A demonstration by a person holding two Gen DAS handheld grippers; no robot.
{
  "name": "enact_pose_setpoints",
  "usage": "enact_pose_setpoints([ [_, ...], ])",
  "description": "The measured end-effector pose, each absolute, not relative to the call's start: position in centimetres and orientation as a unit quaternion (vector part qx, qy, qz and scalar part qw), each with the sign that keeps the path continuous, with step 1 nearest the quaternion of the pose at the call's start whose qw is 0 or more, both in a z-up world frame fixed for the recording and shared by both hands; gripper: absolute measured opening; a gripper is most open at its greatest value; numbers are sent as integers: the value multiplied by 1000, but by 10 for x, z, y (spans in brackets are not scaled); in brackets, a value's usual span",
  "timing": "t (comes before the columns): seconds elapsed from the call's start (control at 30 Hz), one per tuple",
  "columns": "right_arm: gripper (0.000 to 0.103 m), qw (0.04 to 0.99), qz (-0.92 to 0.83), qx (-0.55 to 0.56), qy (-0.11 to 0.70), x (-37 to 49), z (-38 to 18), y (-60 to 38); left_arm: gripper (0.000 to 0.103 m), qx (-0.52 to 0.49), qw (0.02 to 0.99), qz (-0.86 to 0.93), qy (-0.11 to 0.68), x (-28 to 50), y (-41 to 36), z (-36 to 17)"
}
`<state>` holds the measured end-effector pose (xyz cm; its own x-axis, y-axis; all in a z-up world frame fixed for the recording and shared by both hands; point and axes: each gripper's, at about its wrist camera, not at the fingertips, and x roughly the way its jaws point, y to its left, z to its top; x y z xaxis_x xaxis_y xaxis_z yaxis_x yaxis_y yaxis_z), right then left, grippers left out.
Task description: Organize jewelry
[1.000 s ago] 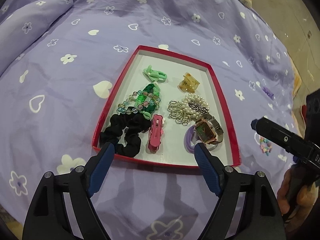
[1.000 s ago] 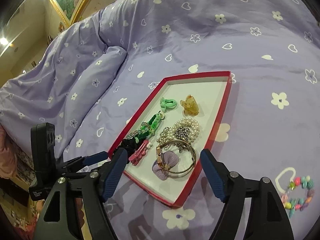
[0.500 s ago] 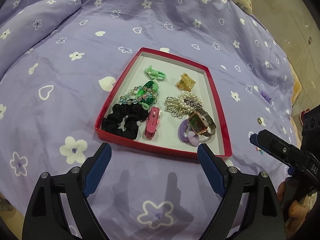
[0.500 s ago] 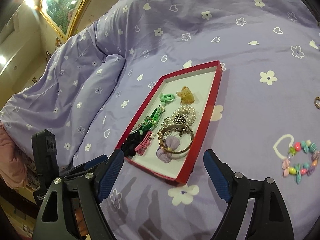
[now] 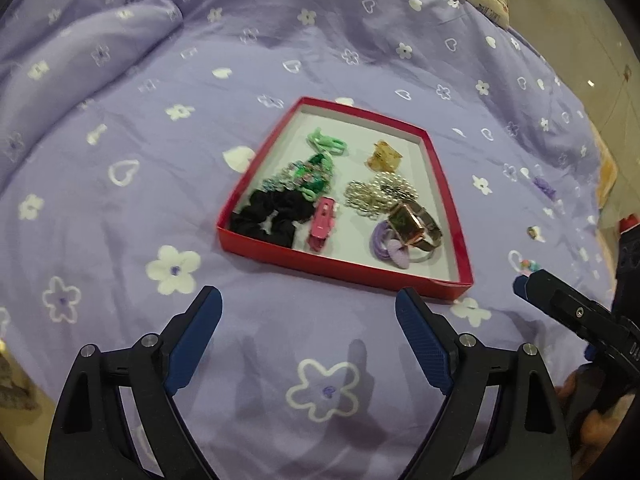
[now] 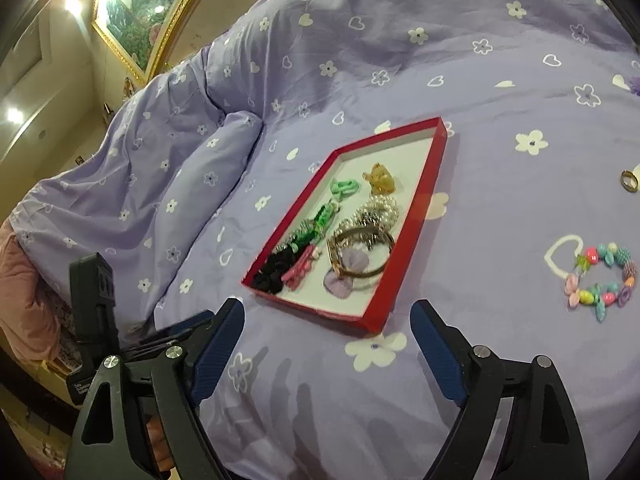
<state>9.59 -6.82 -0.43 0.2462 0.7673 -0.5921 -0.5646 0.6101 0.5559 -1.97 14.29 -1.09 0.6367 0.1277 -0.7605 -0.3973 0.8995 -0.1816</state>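
A red tray (image 5: pixel 256 247) (image 6: pixel 404 240) with a white floor lies on the purple bedspread. It holds a black scrunchie (image 5: pixel 268 216), a pink clip (image 5: pixel 321 228), green hair ties (image 5: pixel 326 142), an amber claw clip (image 5: pixel 384 157), pearls (image 5: pixel 390 188), a watch (image 5: pixel 412 222) and a purple bow tie (image 6: pixel 346 276). A colourful bead bracelet (image 6: pixel 600 280) and a ring (image 6: pixel 629 181) lie on the bedspread right of the tray. My left gripper (image 5: pixel 308 344) is open and empty, short of the tray's near edge. My right gripper (image 6: pixel 326 350) is open and empty, also short of the tray.
A rolled fold of the quilt (image 6: pixel 208 172) rises left of the tray. A small purple flower piece (image 5: pixel 544 186) lies far right on the bed. The bed edge and floor (image 5: pixel 612 92) are to the right. A framed painting (image 6: pixel 136 4) hangs behind.
Both grippers have drawn back and up from the tray, which now looks smaller and farther away. The bracelet and ring have come into the right wrist view. Both grippers stay open.
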Motion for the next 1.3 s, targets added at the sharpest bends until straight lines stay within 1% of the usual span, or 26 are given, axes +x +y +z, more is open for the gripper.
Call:
enact_pose_setpoints([
  [0.17, 87, 791, 421, 91, 433, 87, -8, -68, 90, -135, 898, 168, 383, -27, 132, -7],
  [0.27, 87, 814, 416, 33, 404, 74, 0, -63, 96, -122, 901, 169, 380, -28, 127, -5],
  [0.43, 87, 836, 400, -25, 374, 62, 11, -60, 98, -84, 906, 182, 373, -34, 122, 5],
  [0.63, 87, 855, 393, -35, 337, 69, 46, -66, 100, -55, 914, 194, 351, -40, 132, 31],
  [0.67, 88, 857, 396, -35, 329, 70, 55, -67, 103, -49, 917, 196, 344, -40, 132, 36],
  [0.7, 91, 858, 396, -36, 323, 71, 61, -67, 103, -44, 920, 195, 338, -40, 132, 40],
  [0.77, 101, 863, 399, -43, 307, 71, 77, -64, 103, -38, 924, 191, 329, -38, 132, 45],
  [0.87, 103, 872, 391, -59, 287, 68, 84, -56, 103, -33, 923, 201, 327, -33, 134, 43],
  [1.0, 103, 866, 383, -61, 315, 71, 62, -47, 103, -50, 921, 204, 329, -30, 140, 30],
  [1.13, 103, 856, 379, -48, 349, 73, 34, -43, 103, -79, 912, 192, 353, -28, 143, 11],
  [1.3, 103, 846, 373, -54, 378, 70, 17, -41, 103, -79, 904, 191, 375, -31, 141, -1],
])
